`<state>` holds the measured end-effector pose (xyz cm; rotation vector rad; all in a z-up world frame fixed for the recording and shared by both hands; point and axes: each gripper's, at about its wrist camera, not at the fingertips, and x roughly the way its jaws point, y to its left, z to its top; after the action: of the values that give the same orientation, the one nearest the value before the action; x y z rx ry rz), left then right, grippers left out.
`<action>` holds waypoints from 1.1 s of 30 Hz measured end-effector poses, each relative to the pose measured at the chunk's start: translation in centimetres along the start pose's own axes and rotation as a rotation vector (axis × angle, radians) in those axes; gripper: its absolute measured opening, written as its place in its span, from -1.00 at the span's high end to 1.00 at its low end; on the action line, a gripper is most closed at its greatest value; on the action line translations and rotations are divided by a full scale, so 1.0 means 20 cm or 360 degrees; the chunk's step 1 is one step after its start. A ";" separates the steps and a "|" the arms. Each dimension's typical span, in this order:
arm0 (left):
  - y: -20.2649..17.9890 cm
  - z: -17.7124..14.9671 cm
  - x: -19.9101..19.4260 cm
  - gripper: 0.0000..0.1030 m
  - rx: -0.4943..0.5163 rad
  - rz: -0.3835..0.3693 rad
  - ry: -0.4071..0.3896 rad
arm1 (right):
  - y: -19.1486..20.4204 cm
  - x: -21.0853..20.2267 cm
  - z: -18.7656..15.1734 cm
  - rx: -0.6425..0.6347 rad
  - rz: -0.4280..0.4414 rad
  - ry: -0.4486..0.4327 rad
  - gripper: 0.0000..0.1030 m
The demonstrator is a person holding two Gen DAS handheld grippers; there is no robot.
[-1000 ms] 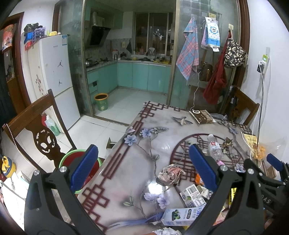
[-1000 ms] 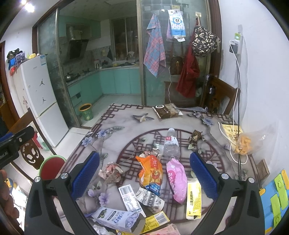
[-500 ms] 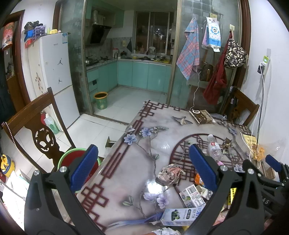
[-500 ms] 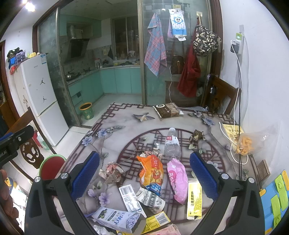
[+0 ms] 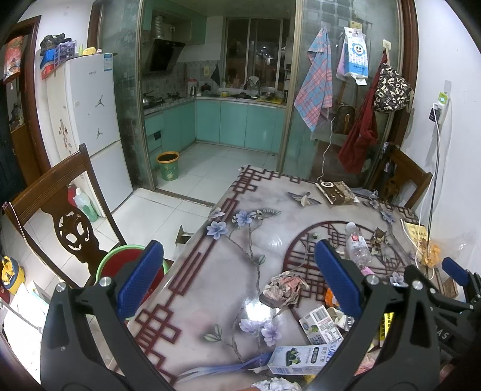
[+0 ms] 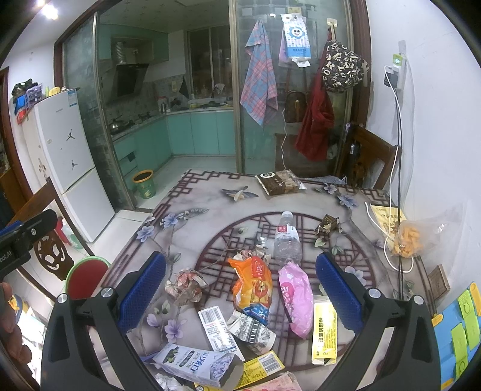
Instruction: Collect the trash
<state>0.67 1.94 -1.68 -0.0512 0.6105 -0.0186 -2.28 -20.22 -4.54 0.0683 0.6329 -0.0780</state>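
The room is bright. A ceiling lamp (image 6: 49, 10) makes a white shiny spot on the tabletop (image 5: 255, 312). Edges look bent and dark.

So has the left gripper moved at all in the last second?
Barely. The left gripper has drifted slightly: against its fingers, the wooden chair and fridge sit a touch lower and further left than before. It hangs open over the table.

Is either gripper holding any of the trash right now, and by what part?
Nothing is held. The left gripper and right gripper are both open above the table.
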 end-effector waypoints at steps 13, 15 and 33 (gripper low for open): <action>0.01 -0.02 0.04 -0.92 -0.0005 -0.0066 0.0031 | -0.03 0.04 -0.02 0.0007 -0.0013 0.0018 -0.87; 0.01 -0.02 0.05 -0.92 -0.0002 -0.0084 0.0038 | -0.04 0.05 -0.02 0.0008 -0.0023 0.0025 -0.87; 0.07 -0.10 0.40 -0.92 -0.0119 -0.0253 0.0260 | -0.08 0.99 -0.20 -0.0225 0.0032 0.0654 -0.75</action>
<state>6.05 2.94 -7.92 -0.1722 0.7692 -0.1552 11.19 -22.55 -19.58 -0.0479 1.0464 0.0014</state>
